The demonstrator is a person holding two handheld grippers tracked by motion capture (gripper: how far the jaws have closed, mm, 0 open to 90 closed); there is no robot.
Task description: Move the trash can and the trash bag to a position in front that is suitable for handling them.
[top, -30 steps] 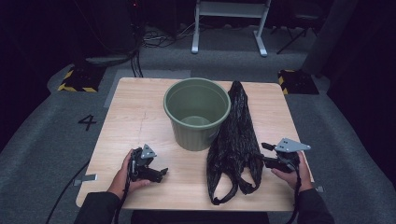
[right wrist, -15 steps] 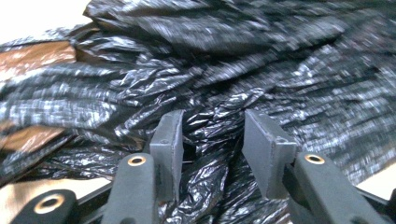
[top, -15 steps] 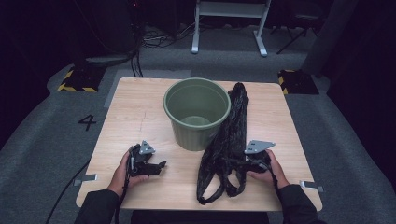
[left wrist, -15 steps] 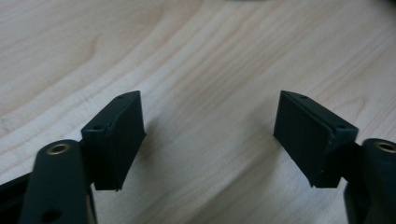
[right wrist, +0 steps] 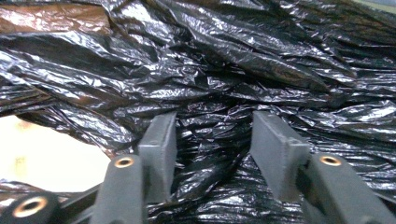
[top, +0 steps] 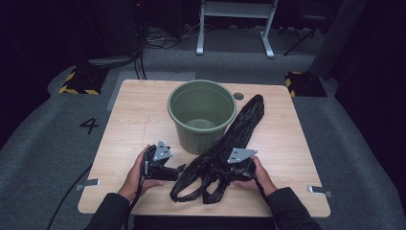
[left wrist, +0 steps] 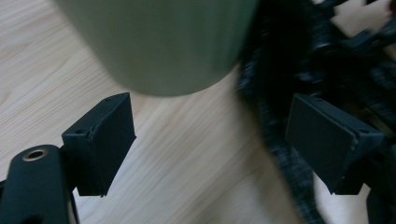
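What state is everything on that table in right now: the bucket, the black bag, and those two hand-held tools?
Green bucket: upright, open-topped, nothing visible inside.
Black plastic bag: crumpled, lying stretched out flat beside the bucket, handle loops toward the person.
Left tool: jaws open, nothing between them, over bare table near the bag.
Right tool: jaws apart with bag folds between them, just been opening.
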